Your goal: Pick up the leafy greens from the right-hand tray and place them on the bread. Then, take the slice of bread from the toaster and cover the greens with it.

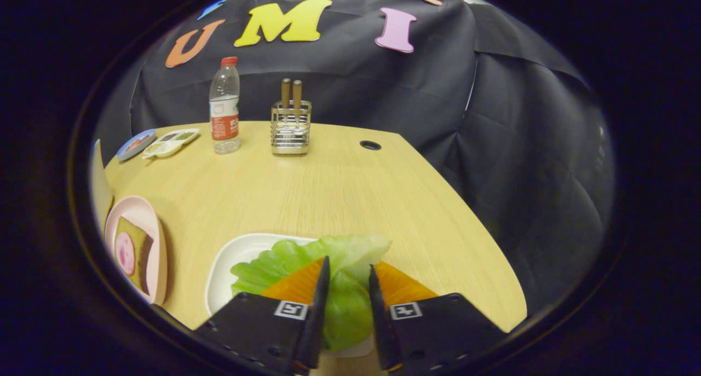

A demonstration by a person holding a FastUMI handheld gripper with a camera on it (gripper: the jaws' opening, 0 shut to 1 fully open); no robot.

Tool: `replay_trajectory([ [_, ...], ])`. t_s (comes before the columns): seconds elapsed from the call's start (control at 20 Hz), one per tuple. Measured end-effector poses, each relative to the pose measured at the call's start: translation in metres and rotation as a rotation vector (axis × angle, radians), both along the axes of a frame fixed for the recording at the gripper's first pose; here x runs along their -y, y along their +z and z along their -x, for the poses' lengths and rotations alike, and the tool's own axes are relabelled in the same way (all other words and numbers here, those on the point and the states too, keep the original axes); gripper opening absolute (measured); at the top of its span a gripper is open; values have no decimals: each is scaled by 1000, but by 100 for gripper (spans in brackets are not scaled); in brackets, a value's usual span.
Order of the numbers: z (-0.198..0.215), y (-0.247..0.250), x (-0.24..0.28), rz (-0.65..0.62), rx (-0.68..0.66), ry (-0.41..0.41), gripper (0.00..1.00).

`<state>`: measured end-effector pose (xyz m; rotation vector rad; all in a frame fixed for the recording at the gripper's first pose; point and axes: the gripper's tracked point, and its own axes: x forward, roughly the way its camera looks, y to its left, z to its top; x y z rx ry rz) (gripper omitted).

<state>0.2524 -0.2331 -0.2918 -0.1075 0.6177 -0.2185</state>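
The wooden table (339, 201) spreads out well beyond the fingers. On it, directly under and just ahead of the fingers, sits the white tray (233, 261), and across that tray lies the leafy greens (306, 255), a broad pale-green leaf whose middle runs back between the fingers. To the left of the fingers and a little ahead is the pink plate (159, 239) holding the bread (137, 250), which carries a round pink slice on top. Far beyond the fingers stand a wire utensil holder (291, 127) and a water bottle (224, 108).

The gripper (349, 275) has its fingers a narrow gap apart with the leaf filling that gap; they look to be pinching it, though whether both pads truly press on it I cannot tell.

The step in hand appears to be taking hold of the greens. To do it well, the pinch should bite on the thicker middle of the leaf rather than a frilly edge, which would likely tear or slip. Lift straight up until the whole leaf hangs free of the tray, then carry it left and low over the plate, so it drapes flat across the bread.
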Motion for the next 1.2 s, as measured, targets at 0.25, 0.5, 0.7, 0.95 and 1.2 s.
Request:
replay_trajectory([
  [0.25,6,14,-4,-34,52,5,1],
  [0.5,24,57,-21,-33,142,40,1],
  [0.7,42,94,-49,-42,198,96,1],
  [0.95,68,130,-102,-12,258,183,1],
  [1.2,84,140,-174,2,293,284,0],
])
